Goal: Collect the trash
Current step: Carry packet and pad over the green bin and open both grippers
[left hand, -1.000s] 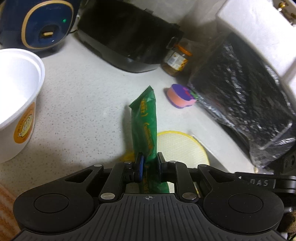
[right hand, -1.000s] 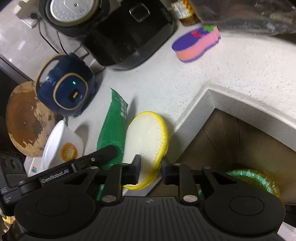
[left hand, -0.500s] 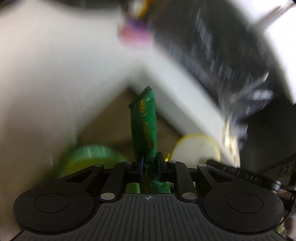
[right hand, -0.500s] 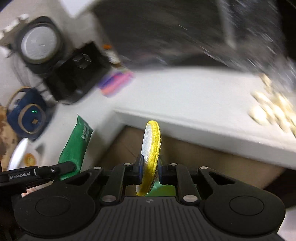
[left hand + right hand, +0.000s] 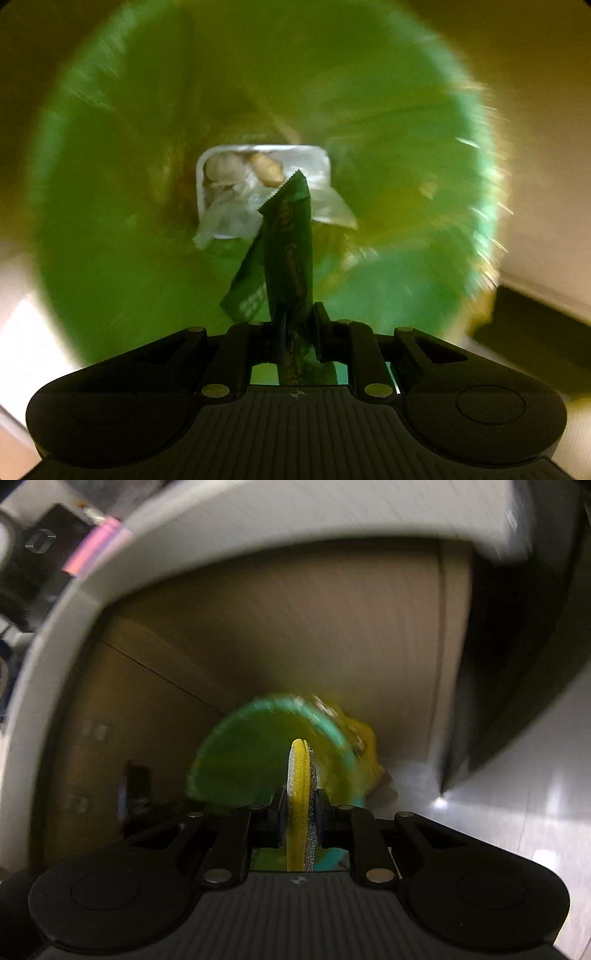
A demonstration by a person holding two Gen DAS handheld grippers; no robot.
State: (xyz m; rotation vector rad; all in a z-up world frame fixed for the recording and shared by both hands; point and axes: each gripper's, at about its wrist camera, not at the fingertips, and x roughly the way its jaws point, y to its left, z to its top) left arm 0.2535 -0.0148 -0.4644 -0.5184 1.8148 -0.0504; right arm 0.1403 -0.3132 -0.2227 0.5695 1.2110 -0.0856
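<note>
My left gripper (image 5: 297,314) is shut on a green snack wrapper (image 5: 290,254) that stands up between its pads. It points down into the mouth of a green-lined trash bin (image 5: 110,184), which fills the left wrist view. At the bin's bottom lies a white tray with food scraps (image 5: 236,184). My right gripper (image 5: 300,803) is shut on a round yellow-rimmed scrub pad (image 5: 298,775), held edge-on. In the right wrist view the trash bin (image 5: 240,760) sits below and ahead of the pad, on the floor in front of a cabinet.
A pale countertop edge (image 5: 184,542) arches over the right wrist view, with a pink sponge (image 5: 92,550) and dark appliances on it. Brown cabinet doors (image 5: 295,635) stand behind the bin. A dark object (image 5: 517,664) stands at right on the shiny floor.
Both grippers left the countertop and dropped toward the floor, still holding wrapper and pad. The left gripper now looks straight into the bin; the right has swung so the bin is in front.
</note>
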